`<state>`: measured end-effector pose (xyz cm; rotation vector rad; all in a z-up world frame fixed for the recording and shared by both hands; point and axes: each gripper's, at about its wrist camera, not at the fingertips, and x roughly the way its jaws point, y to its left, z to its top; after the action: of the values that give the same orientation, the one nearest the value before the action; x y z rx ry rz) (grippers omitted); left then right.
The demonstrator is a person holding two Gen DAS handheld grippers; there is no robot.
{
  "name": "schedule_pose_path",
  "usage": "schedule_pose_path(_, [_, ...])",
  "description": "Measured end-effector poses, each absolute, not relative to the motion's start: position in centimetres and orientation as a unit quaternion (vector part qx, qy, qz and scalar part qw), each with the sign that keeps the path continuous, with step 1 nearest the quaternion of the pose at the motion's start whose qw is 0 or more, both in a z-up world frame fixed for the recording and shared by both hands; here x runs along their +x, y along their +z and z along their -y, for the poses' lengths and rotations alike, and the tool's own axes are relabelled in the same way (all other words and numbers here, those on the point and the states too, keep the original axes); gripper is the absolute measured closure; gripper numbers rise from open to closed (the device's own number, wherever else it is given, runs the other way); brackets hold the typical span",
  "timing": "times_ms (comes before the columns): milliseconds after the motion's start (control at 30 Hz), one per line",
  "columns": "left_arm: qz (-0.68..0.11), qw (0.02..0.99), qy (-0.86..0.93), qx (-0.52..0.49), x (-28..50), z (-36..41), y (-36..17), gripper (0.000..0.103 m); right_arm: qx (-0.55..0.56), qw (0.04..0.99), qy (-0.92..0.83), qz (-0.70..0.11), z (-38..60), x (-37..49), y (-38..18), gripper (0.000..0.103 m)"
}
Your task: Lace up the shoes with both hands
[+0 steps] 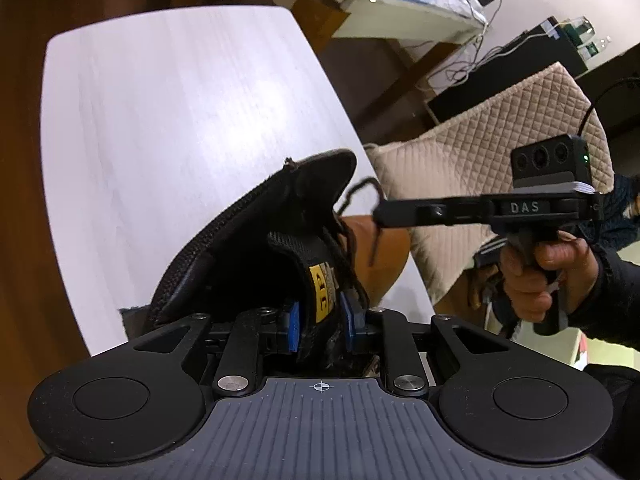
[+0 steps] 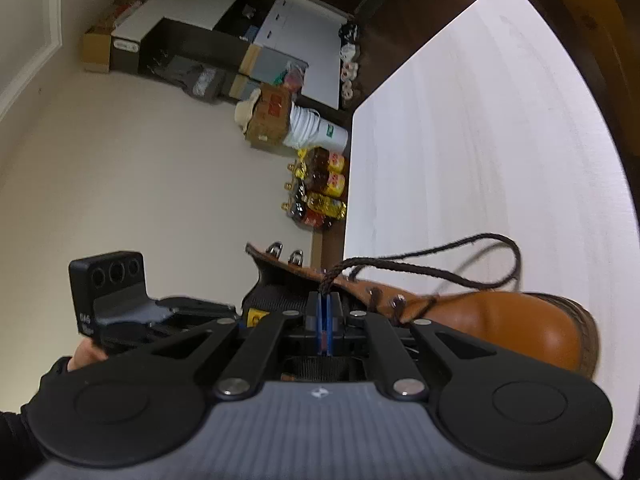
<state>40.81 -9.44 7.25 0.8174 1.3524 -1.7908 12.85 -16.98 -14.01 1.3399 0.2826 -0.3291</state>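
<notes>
tan leather boot (image 2: pixel 508 320) w/ black padded tongue (image 1: pixel 280 232) lying on white wood-grain table (image 2: pixel 480 140). left gripper (image 1: pixel 320 324) spread, blue pads either side of tongue, contact unclear. right gripper (image 2: pixel 325 312) pressed together, pinching dark braided lace (image 2: pixel 420 270).

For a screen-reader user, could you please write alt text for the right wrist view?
The right tongs are shut on a dark brown lace, which loops out over a white table and back to a tan leather boot. The left tongs' black body sits beside the boot's tongue.
</notes>
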Motion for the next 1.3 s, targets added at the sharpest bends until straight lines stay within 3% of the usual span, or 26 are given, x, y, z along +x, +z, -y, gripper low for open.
schedule_pose_path(300, [-0.524, 0.347, -0.711, 0.317, 40.9, 9.6, 7.3, 0.094, 0.604, 0.772, -0.158, -0.123, 17.1, 13.9, -15.0, 0.100])
schedule_pose_path(700, [-0.529, 0.342, -0.713, 0.307, 41.2, 9.9, 7.1, 0.094, 0.557, 0.802, -0.156, -0.150, 15.8, 15.1, -14.3, 0.100])
schedule_pose_path(1033, [-0.543, 0.346, -0.708, 0.290, 41.8, 9.7, 6.4, 0.094, 0.585, 0.783, -0.133, -0.164, 15.0, 15.8, -15.5, 0.099])
schedule_pose_path(1133, [-0.548, 0.346, -0.707, 0.282, 42.0, 9.8, 6.3, 0.094, 0.608, 0.768, -0.128, -0.156, 15.4, 15.3, -15.7, 0.097])
schedule_pose_path(1200, [-0.554, 0.347, -0.706, 0.274, 42.2, 9.7, 6.1, 0.093, 0.614, 0.764, -0.131, -0.151, 15.6, 14.8, -15.4, 0.088])
schedule_pose_path(1300, [-0.564, 0.348, -0.703, 0.260, 42.6, 9.5, 5.8, 0.093, 0.622, 0.756, -0.143, -0.146, 15.5, 13.7, -14.7, 0.088])
